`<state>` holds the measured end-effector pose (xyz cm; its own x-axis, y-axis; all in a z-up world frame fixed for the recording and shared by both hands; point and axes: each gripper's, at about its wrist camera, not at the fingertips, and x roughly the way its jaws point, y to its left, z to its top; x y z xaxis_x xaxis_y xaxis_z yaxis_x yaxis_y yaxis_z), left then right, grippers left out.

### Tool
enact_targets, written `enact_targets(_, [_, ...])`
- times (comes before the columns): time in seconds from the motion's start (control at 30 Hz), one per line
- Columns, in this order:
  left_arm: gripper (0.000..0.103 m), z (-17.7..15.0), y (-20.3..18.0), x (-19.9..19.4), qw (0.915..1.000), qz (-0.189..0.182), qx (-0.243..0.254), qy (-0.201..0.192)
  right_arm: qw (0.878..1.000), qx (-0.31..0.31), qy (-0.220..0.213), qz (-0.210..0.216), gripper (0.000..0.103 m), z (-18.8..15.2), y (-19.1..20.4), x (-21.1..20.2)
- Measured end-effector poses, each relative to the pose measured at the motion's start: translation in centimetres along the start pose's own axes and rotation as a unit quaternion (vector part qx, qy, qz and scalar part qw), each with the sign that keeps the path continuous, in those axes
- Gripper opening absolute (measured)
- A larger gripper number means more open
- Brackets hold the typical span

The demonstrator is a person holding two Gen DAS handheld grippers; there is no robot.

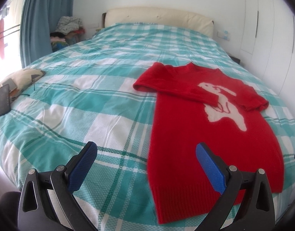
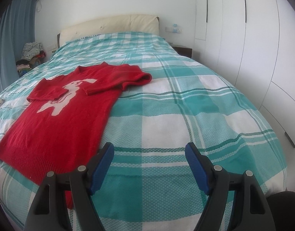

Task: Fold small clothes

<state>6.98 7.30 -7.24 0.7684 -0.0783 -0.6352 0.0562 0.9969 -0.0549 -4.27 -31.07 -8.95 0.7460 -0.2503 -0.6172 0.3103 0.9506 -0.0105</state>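
Observation:
A small red knit sweater (image 1: 186,134) with a white animal figure lies flat on the bed, hem toward me, both sleeves folded in across the chest. It also shows in the right wrist view (image 2: 56,123). My left gripper (image 1: 146,150) is open and empty, held above the sweater's left edge near the hem. My right gripper (image 2: 149,150) is open and empty, held over bare bedspread just right of the sweater's right edge.
The bed has a teal and white checked cover (image 1: 80,100) and a cream headboard (image 1: 159,17). A patterned cushion (image 1: 18,80) with a dark phone (image 1: 2,100) lies at the left. A clothes pile (image 1: 68,28), a blue curtain (image 1: 43,19) and white wardrobes (image 2: 243,38) surround it.

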Motion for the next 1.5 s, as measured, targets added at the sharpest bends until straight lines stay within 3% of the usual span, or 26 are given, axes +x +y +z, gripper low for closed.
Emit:
enact_targets(0.1, [0.102, 0.1, 1.2, 0.7, 0.9995, 0.012, -0.026, 0.015, 1.0, -0.003, 0.003, 0.031, 0.075, 1.4, 0.4, -1.0])
enact_targets(0.27, [0.102, 0.4, 2.7, 1.7, 0.9961, -0.011, -0.08, 0.036, 0.99, -0.113, 0.002, 0.084, 0.075, 9.0, 3.4, -0.1])
enact_targets(0.37, [0.102, 0.4, 2.6, 1.5, 0.9971, 0.005, -0.07, 0.029, 0.974, -0.205, 0.019, 0.094, 0.075, 12.9, 6.8, 4.0])
enact_targets(0.47, [0.102, 0.3, 2.3, 1.3, 0.9981, 0.024, -0.053, 0.019, 0.95, -0.271, 0.055, 0.144, 0.075, 14.2, 11.0, 9.3])
enact_targets(0.57, [0.102, 0.4, 2.4, 1.5, 0.9982, 0.033, -0.047, 0.018, 0.933, -0.305, 0.102, 0.164, 0.065, 14.0, 14.7, 14.7])
enact_targets(0.6, [0.102, 0.4, 2.4, 1.6, 0.9981, 0.034, -0.047, 0.02, 0.93, -0.312, 0.111, 0.158, 0.06, 13.8, 15.7, 16.2])
enact_targets(0.67, [0.102, 0.4, 2.8, 1.9, 0.9977, 0.034, -0.053, 0.026, 0.927, -0.32, 0.132, 0.147, 0.059, 13.3, 16.8, 19.1])
enact_targets(0.73, [0.102, 0.4, 3.2, 2.2, 0.997, 0.033, -0.061, 0.034, 0.923, -0.321, 0.161, 0.137, 0.043, 12.7, 16.8, 21.5])
enact_targets(0.77, [0.102, 0.4, 3.3, 2.3, 0.9966, 0.032, -0.066, 0.038, 0.926, -0.308, 0.169, 0.137, 0.019, 12.8, 16.3, 22.1])
enact_targets(0.8, [0.102, 0.4, 3.5, 2.5, 0.9961, 0.031, -0.071, 0.042, 0.932, -0.292, 0.167, 0.131, 0.01, 13.3, 15.4, 22.0])
enact_targets(0.9, [0.102, 0.3, 3.9, 2.9, 0.9944, 0.021, -0.087, 0.056, 0.959, -0.21, 0.131, 0.139, 0.007, 16.3, 10.5, 20.0])
enact_targets(1.0, [0.102, 0.2, 4.0, 3.0, 0.9936, 0.015, -0.094, 0.061, 0.987, -0.08, 0.087, 0.105, 0.007, 20.0, 1.1, 18.0])
enact_targets(1.07, [0.102, 0.2, 4.0, 2.9, 0.9939, 0.019, -0.093, 0.057, 0.996, 0.003, 0.057, 0.069, 0.007, 21.4, -5.8, 16.3])
enact_targets(1.13, [0.102, 0.1, 3.9, 2.9, 0.994, 0.025, -0.091, 0.055, 0.995, 0.08, 0.04, 0.042, 0.007, 21.4, -12.3, 14.8])
enact_targets(1.27, [0.102, 0.0, 3.9, 3.2, 0.9938, 0.031, -0.089, 0.059, 0.979, 0.2, 0.036, 0.015, 0.007, 19.0, -21.5, 13.1])
enact_targets(1.37, [0.102, -0.2, 3.7, 3.5, 0.9939, 0.035, -0.083, 0.063, 0.963, 0.262, 0.057, 0.02, 0.007, 15.8, -24.8, 13.6])
enact_targets(1.5, [0.102, -0.3, 3.5, 3.6, 0.9942, 0.041, -0.077, 0.064, 0.946, 0.312, 0.076, 0.045, 0.007, 11.9, -25.5, 15.2])
